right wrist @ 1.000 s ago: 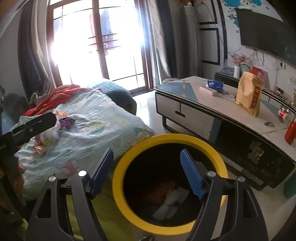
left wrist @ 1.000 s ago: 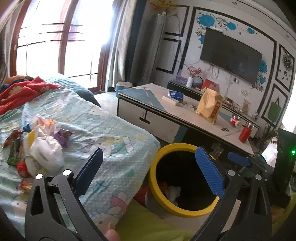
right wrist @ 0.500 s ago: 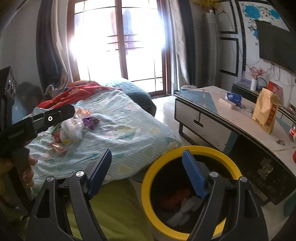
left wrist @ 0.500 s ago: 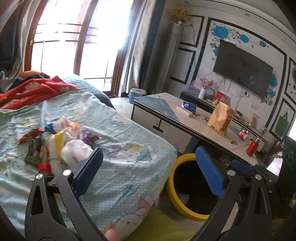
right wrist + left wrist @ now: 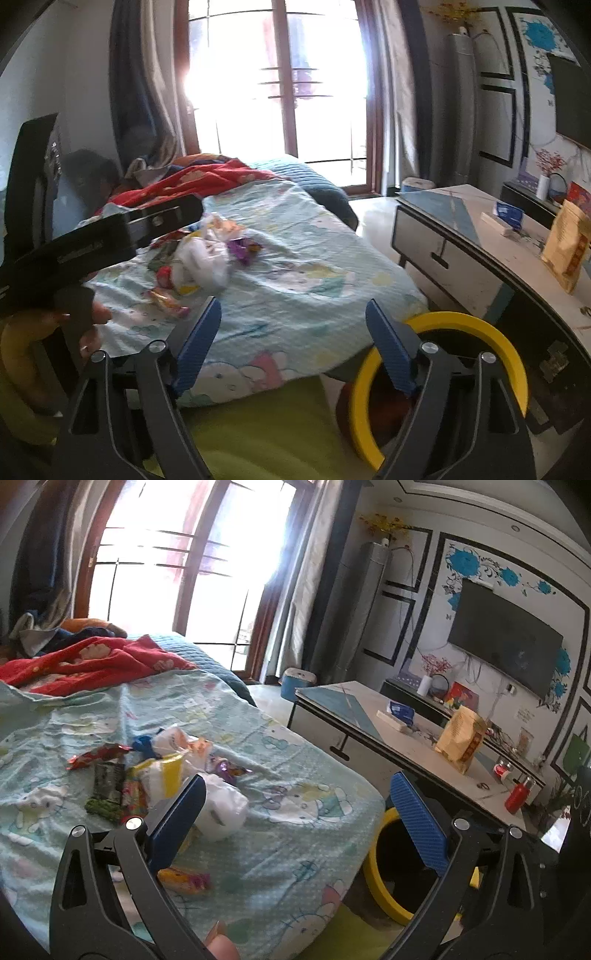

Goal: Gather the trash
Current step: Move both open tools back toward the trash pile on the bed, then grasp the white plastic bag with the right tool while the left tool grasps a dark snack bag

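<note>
On the bed (image 5: 303,834), spread over the pale blue sheet, the trash (image 5: 162,771) lies in a loose heap: a red wrapper (image 5: 99,755) and a dark green packet (image 5: 107,779) at its left, yellow-and-white packaging in the middle, a crumpled white bag (image 5: 221,808) and a purple wrapper (image 5: 229,767) at its right, and one small orange wrapper (image 5: 184,878) apart, nearer the bed's front edge.

The left gripper (image 5: 295,812) is spread wide and empty. Its left finger overlaps the white bag in that view, so the heap sits just ahead and slightly left of its centre line. The heap's long axis runs roughly left to right across the sheet, crosswise to the fingers.

The right gripper (image 5: 293,343) is likewise spread and empty, aimed at bare sheet; in its view the heap (image 5: 199,254) lies ahead and to its left, farther off, with the left tool between. The left gripper looks the nearer one for the next pick.

Right of the bed, the bin (image 5: 439,380) with its yellow rim stands on the floor, close under the mattress edge, between bed and table (image 5: 480,258). Bare sheet right of the heap leaves open room for carrying a piece toward the bin.
</note>
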Action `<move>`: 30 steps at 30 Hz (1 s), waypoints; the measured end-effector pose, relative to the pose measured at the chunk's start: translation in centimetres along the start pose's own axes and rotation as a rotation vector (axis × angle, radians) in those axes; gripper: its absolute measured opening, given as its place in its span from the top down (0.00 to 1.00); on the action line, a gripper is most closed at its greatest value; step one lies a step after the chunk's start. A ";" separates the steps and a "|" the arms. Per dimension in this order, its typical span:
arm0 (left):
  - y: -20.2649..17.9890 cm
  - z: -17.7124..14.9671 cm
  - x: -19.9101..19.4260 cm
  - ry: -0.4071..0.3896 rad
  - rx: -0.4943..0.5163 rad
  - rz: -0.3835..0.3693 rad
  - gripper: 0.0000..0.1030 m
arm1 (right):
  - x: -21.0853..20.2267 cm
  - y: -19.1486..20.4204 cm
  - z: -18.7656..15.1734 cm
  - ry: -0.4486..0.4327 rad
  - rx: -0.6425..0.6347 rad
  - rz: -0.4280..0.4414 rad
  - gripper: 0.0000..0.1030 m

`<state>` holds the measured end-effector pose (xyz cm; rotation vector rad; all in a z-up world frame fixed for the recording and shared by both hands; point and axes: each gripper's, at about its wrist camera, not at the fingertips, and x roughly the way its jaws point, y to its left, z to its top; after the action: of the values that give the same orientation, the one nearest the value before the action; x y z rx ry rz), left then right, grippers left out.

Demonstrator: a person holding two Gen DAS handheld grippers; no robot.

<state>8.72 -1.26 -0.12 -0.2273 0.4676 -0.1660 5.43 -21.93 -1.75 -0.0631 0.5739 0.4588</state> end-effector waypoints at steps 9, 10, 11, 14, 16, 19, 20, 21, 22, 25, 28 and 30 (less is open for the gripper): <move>3.6 1.2 -0.6 -0.030 -0.056 0.059 0.11 | 1.5 3.5 0.9 0.006 -0.050 0.062 0.23; 4.1 1.4 -0.7 -0.034 -0.063 0.068 0.11 | 1.7 3.8 1.1 0.006 -0.053 0.069 0.23; 4.7 1.5 -0.7 -0.037 -0.071 0.076 0.11 | 2.0 4.2 1.2 0.007 -0.057 0.077 0.23; 6.4 2.0 -0.9 -0.043 -0.104 0.104 0.11 | 2.6 5.1 1.5 0.011 -0.066 0.094 0.20; 7.7 2.2 -1.0 -0.045 -0.125 0.124 0.11 | 3.2 5.7 1.7 0.017 -0.075 0.105 0.20; 9.4 2.3 -0.9 -0.036 -0.157 0.154 0.11 | 4.1 6.5 1.8 0.023 -0.091 0.114 0.20; 10.0 2.3 -0.9 -0.032 -0.168 0.165 0.11 | 4.4 6.7 1.9 0.028 -0.095 0.118 0.20; 10.5 2.3 -0.8 -0.030 -0.177 0.174 0.11 | 4.6 6.8 1.9 0.033 -0.096 0.125 0.20; 11.1 2.3 -0.7 -0.026 -0.189 0.186 0.11 | 4.9 6.9 2.0 0.038 -0.094 0.134 0.20; 12.9 2.2 -0.5 -0.011 -0.220 0.214 0.11 | 6.1 7.3 2.4 0.052 -0.093 0.143 0.20; 14.5 2.0 -0.1 0.015 -0.246 0.234 0.11 | 7.2 7.6 2.8 0.055 -0.100 0.147 0.20; 15.6 1.8 0.1 0.038 -0.264 0.244 0.11 | 8.2 7.9 3.2 0.066 -0.099 0.159 0.19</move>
<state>11.32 14.02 -2.61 -0.4234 0.5511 0.1320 9.69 -10.97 -2.93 -0.1282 0.6232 0.6419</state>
